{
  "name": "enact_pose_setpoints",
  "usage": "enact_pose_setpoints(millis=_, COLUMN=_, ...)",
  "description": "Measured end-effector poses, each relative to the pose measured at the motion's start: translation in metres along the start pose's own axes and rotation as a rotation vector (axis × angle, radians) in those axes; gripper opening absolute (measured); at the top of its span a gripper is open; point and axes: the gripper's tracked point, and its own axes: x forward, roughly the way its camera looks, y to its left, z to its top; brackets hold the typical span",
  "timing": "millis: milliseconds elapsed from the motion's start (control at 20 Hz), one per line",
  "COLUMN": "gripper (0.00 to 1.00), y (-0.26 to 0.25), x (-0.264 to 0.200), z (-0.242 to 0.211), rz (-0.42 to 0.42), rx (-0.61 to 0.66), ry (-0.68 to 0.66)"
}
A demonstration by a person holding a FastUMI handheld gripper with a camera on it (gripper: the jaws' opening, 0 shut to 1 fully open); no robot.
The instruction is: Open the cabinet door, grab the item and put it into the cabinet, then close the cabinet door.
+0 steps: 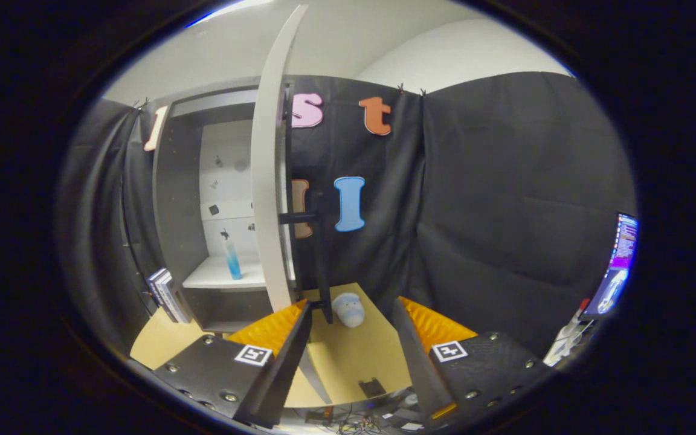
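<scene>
The grey cabinet (179, 199) stands open, its white door (266, 199) swung out edge-on toward me. A black bar handle (322, 254) runs down the door's outer face. Inside, a slim blue bottle (232, 260) stands upright on the white shelf (218, 277). A small pale blue-and-white soft toy (348, 309) lies on the wooden table (354, 356), just right of the door's lower end. My gripper (353, 305) is open with nothing held. The toy sits just ahead of the fingertips, in line with the gap. The left fingertip (299, 320) is close to the handle's lower end.
A few books (165, 295) lean against the cabinet's left side on the table. Black cloth walls close in the booth behind and to the right. A lit monitor (617, 266) stands at the far right. A small black piece (372, 386) lies near the table's front edge.
</scene>
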Motion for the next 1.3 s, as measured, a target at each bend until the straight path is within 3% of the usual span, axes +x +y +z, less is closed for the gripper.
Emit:
enact_pose_setpoints(millis=600, gripper=0.81, y=0.141, x=-0.001, z=-0.018, rz=0.356, rx=0.027, ry=-0.009)
enact_pose_setpoints(millis=1000, gripper=0.82, y=0.232, x=0.028, z=-0.023, rz=0.444, rx=-0.008, ry=-0.025)
enact_pose_setpoints(millis=1300, gripper=0.90, y=0.299, x=0.065, z=-0.015, rz=0.443, rx=-0.056, ry=-0.047)
